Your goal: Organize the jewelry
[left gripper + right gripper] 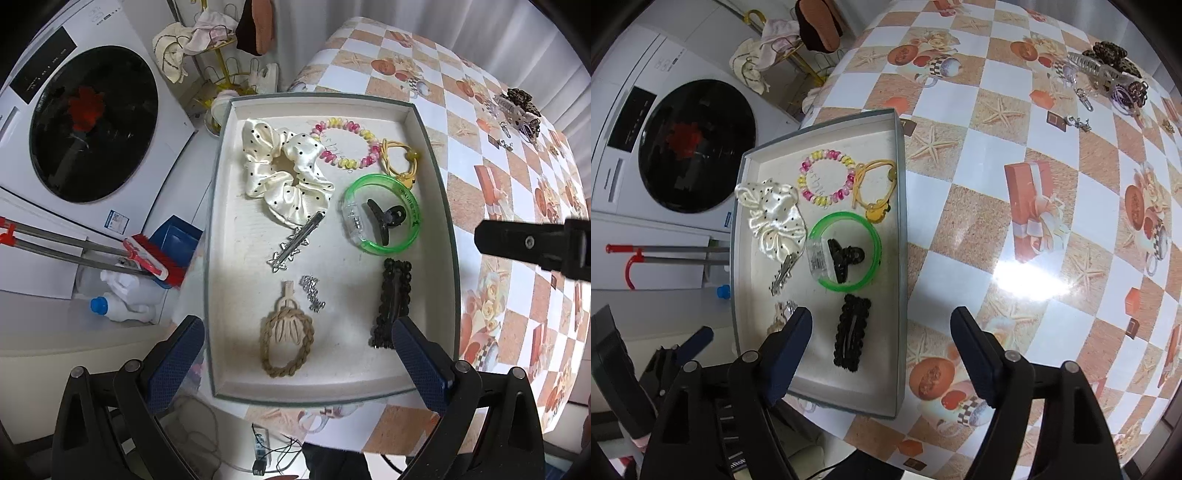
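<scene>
A shallow white tray (436,177) (900,221) holds a polka-dot scrunchie (284,173) (774,218), a pink-yellow coil band (347,142) (827,177), a yellow hair tie (400,158) (875,184), a green bangle (382,214) (846,251) around a black claw clip (386,218) (844,258), a silver clip (293,242) (783,275), a black beaded snap clip (391,306) (851,332), a beige braided clip (288,339) and small silver pieces (312,291). My left gripper (299,358) is open and empty above the tray's near end. My right gripper (882,350) is open and empty over the tray's right edge.
More hair clips and small jewelry lie in a pile (1108,74) (517,110) at the far right of the checkered tablecloth (1015,184). A washing machine (92,122), a broom (140,258) and bottles (122,302) stand on the floor to the left of the table.
</scene>
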{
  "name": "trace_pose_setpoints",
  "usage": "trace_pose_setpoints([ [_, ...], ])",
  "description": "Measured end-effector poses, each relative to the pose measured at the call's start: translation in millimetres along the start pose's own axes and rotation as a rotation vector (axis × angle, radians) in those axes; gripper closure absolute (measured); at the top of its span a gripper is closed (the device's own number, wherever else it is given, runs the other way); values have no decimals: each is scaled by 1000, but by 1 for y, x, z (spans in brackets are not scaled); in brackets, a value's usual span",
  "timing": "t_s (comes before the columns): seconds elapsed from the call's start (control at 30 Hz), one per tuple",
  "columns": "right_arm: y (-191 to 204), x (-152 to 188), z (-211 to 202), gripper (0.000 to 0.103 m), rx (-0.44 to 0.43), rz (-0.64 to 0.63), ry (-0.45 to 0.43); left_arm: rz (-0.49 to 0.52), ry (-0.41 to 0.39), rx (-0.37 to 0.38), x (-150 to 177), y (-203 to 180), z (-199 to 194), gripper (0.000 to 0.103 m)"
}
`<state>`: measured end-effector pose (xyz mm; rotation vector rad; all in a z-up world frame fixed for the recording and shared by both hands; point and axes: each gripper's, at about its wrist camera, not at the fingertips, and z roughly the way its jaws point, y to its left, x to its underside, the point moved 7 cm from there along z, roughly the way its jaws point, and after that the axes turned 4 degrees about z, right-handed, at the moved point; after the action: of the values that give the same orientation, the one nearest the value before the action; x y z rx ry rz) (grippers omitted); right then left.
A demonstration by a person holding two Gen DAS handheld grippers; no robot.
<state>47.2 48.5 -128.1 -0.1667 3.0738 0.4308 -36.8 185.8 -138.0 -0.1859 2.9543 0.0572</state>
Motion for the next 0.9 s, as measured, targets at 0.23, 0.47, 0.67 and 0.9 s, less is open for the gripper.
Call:
trace_pose_setpoints([
  [0.23, 7, 11, -23, 21, 79, -68, -23, -5, -24, 1, 2, 7, -32, 0],
  [0.47, 22, 16, -60, 0, 157, -154, -97, -12, -55, 0, -1, 14, -64, 0],
  [0.67, 37, 22, -80, 0, 168, -192, -114, -18, -72, 7, -1, 17, -83, 0],
  [0.9, 40, 27, -91, 0, 197, -193, -129, -24, -81, -8, 1, 22, -94, 0],
])
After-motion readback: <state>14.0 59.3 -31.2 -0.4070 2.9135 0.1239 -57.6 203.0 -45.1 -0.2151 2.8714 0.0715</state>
